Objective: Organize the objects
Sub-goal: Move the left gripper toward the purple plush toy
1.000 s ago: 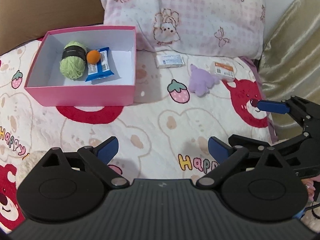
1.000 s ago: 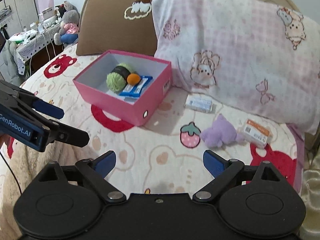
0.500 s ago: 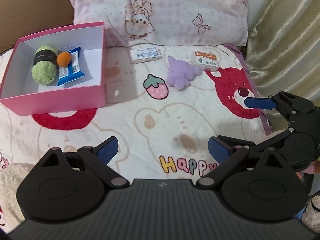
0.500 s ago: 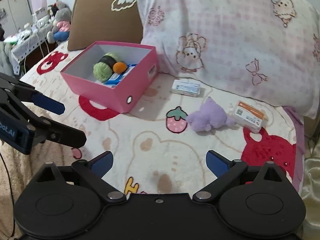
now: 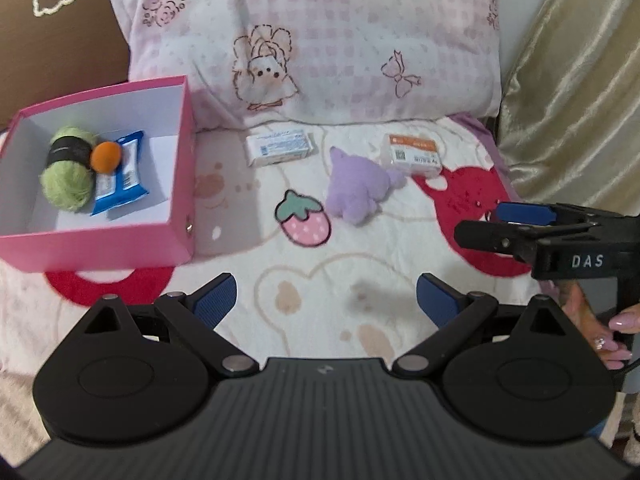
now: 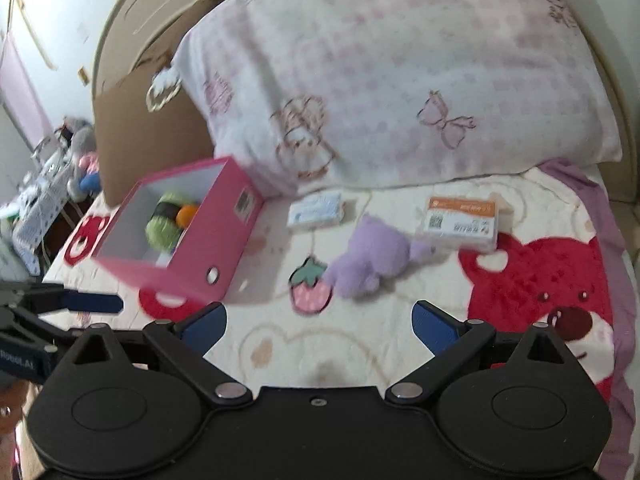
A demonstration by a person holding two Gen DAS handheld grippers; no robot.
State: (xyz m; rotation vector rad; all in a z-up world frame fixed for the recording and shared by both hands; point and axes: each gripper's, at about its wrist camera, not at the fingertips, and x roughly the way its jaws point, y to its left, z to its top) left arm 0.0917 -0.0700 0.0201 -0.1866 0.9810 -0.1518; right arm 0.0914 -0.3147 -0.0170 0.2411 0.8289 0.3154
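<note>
A pink box (image 5: 182, 168) (image 6: 224, 248) sits at the left of the bed and holds a green yarn ball (image 5: 68, 178), an orange ball (image 5: 105, 156) and a blue packet (image 5: 124, 176). To its right lie a white-blue packet (image 5: 280, 148) (image 6: 316, 210), a purple plush toy (image 5: 356, 190) (image 6: 372, 258) and an orange-white packet (image 5: 414, 154) (image 6: 460, 224). My left gripper (image 5: 326, 298) is open and holds nothing, short of the plush. My right gripper (image 6: 320, 322) is open and holds nothing, just in front of the plush.
A pink patterned pillow (image 5: 312, 40) and a brown pillow (image 5: 52, 32) lean behind the objects. A gold curtain (image 5: 572, 80) hangs at the right bed edge. A cluttered stand with toys (image 6: 60, 176) is beyond the bed's left side.
Both grippers have moved forward and right toward the plush and packets, so the pink box has slid left in view. Their jaws stay apart.
</note>
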